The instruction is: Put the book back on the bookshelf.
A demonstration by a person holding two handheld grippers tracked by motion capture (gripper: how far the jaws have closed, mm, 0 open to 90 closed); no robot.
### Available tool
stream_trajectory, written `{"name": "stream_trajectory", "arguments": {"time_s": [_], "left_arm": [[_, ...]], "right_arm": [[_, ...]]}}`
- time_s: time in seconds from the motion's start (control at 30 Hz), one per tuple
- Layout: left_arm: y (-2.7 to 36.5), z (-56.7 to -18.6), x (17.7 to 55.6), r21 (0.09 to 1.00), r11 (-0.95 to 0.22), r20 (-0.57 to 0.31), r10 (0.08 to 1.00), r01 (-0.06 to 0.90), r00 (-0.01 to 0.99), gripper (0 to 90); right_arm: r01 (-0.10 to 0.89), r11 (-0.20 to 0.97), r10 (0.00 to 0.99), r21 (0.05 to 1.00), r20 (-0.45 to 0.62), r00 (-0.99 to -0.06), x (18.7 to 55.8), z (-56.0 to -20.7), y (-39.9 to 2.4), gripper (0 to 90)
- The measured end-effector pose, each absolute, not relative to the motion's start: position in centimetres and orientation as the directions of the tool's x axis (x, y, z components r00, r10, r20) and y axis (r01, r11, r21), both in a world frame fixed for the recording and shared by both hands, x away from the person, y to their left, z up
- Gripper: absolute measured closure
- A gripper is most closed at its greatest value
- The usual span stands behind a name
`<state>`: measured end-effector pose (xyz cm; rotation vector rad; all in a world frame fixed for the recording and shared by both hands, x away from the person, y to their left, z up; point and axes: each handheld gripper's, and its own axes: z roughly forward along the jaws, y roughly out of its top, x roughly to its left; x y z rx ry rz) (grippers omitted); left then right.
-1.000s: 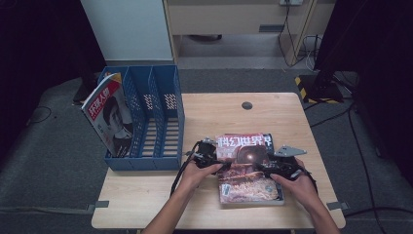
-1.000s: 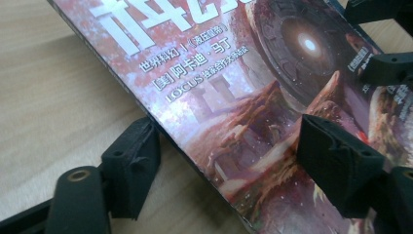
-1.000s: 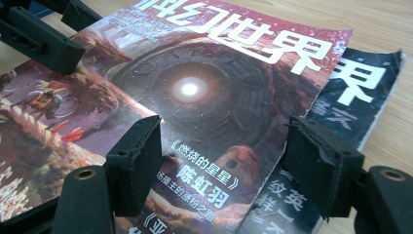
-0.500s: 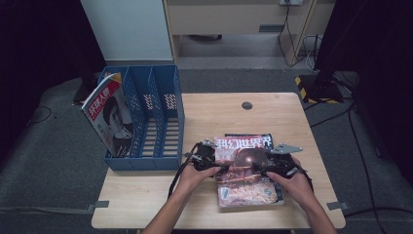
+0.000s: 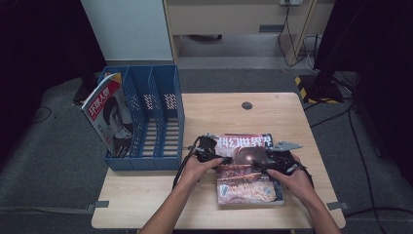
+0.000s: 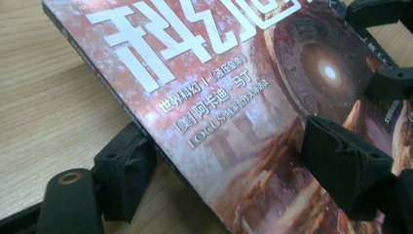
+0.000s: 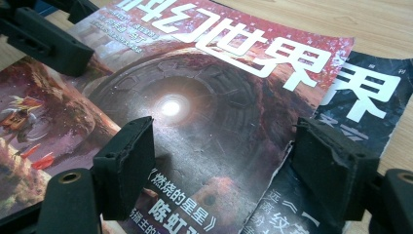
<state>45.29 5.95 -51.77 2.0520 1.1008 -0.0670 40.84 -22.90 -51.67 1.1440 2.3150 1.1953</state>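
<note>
lying flat near the desk's (image 5: 292,117) front edge, right of its middle, the red magazine (image 5: 246,168) had its long axis running from the front edge toward the back, its white title at the far end, slightly skewed over a darker magazine (image 7: 360,105) beneath it, whose cover showed past its right edge. the left gripper (image 5: 210,152) stood at the magazine's left edge near the title end; in the left gripper view its jaws straddled that edge, one pad on the bare wood beside the spine, the other over the cover, widely parted and just opened further, not pressing. the right gripper (image 5: 273,160) sat at the right edge; in its own view one jaw was over the red cover, the other over the darker one, the torn-looking cover edge between them, the jaws apart after closing a little, clamping nothing. a blue file rack (image 5: 146,114) occupied the back-left corner, a portrait magazine (image 5: 108,114) upright in its leftmost slot. the desk was pale wood with a round cable hole (image 5: 247,105) near the back edge, on grey carpet, dark curtains at both sides.
</note>
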Motion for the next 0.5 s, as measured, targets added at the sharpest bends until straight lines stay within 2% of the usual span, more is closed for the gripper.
{"name": "stream_trajectory", "arguments": {"time_s": [0.13,0.23,0.33,0.5], "left_arm": [[5.9,-51.8,45.6,0.614,-0.303,-0.395,0.682,0.729,0.616,20.0],[6.1,-51.0,45.5,0.638,-0.309,-0.356,0.694,0.705,0.626,26.7],[6.4,-49.9,45.2,0.662,-0.279,-0.368,0.688,0.696,0.625,36.3],[6.3,-48.4,45.3,0.658,-0.317,-0.350,0.674,0.683,0.650,40.3]], "right_arm": [[0.515,0.338,0.761,0.788,0.094,-0.642,40.8,-51.7,-22.9,24.1],[0.513,0.340,0.761,0.788,0.091,-0.643,40.8,-51.7,-22.9,24.2],[0.511,0.341,0.760,0.789,0.088,-0.644,40.8,-51.7,-23.0,24.6],[0.508,0.339,0.757,0.792,0.091,-0.647,40.8,-51.7,-23.0,25.8]]}}
